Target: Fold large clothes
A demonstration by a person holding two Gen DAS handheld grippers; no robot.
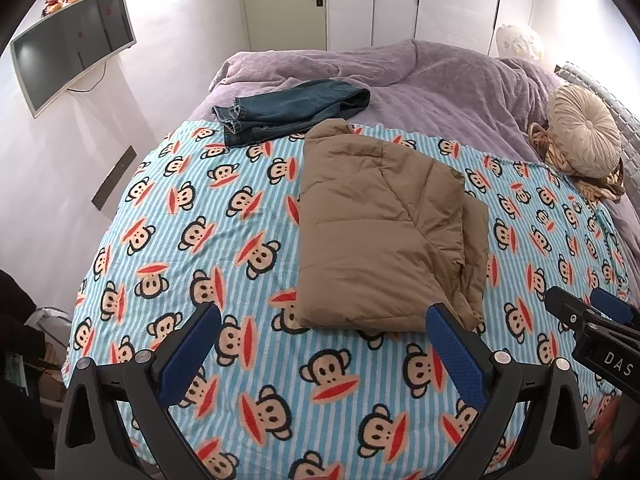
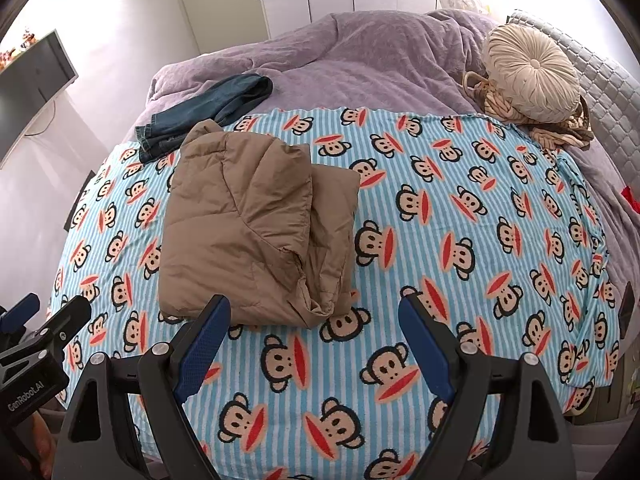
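- The left gripper hangs over the near part of the bed with its blue-padded fingers spread wide; nothing sits between them, only the blanket below.
- The right gripper is likewise wide apart and empty, tilted down toward the bed, its left finger just in front of the jacket's near hem without clearly touching it.
- Each tool shows at the edge of the other's view: the right one at the right edge of the left wrist view, the left one at the lower left of the right wrist view.
- The tan puffer jacket lies folded into a thick, roughly rectangular bundle on the monkey-print blanket, just beyond both grippers, with a layer poking out along its right side.
- Beyond the jacket, dark blue jeans lie folded, partly on the striped blanket and partly on the purple bedspread.
- A round cream cushion rests on a woven basket at the far right of the bed.
- A wall-mounted screen hangs on the left wall, and a closed door stands behind the bed.
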